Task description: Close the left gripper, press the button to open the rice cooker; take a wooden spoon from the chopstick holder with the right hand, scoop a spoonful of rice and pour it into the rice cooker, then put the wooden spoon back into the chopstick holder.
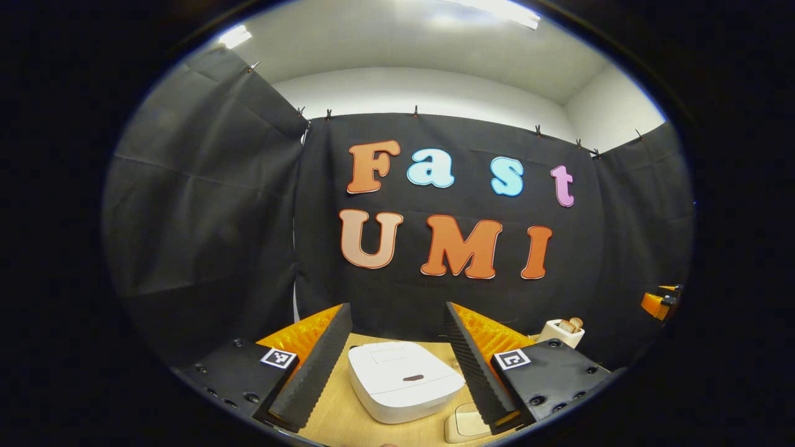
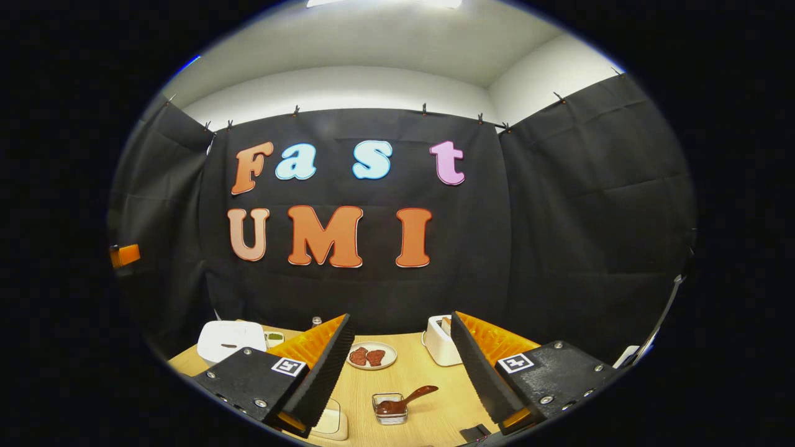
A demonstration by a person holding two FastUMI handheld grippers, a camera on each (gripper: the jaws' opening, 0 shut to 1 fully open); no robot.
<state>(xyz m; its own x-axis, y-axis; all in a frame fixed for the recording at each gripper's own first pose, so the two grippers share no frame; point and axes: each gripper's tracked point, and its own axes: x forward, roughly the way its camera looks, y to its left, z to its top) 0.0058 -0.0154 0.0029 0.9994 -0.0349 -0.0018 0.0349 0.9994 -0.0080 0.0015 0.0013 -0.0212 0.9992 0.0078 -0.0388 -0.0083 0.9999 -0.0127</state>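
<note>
The white rice cooker sits on the wooden table with its lid down and a dark oval button on top. It lies below and between the fingers of my open left gripper, which holds nothing. In the right gripper view the cooker is at far left. A dark wooden spoon rests with its bowl in a small clear square container, below my open, empty right gripper.
A white toaster with bread stands at the back, also seen as the toaster at right. A plate of reddish pieces, a small green dish and a cream square dish lie on the table.
</note>
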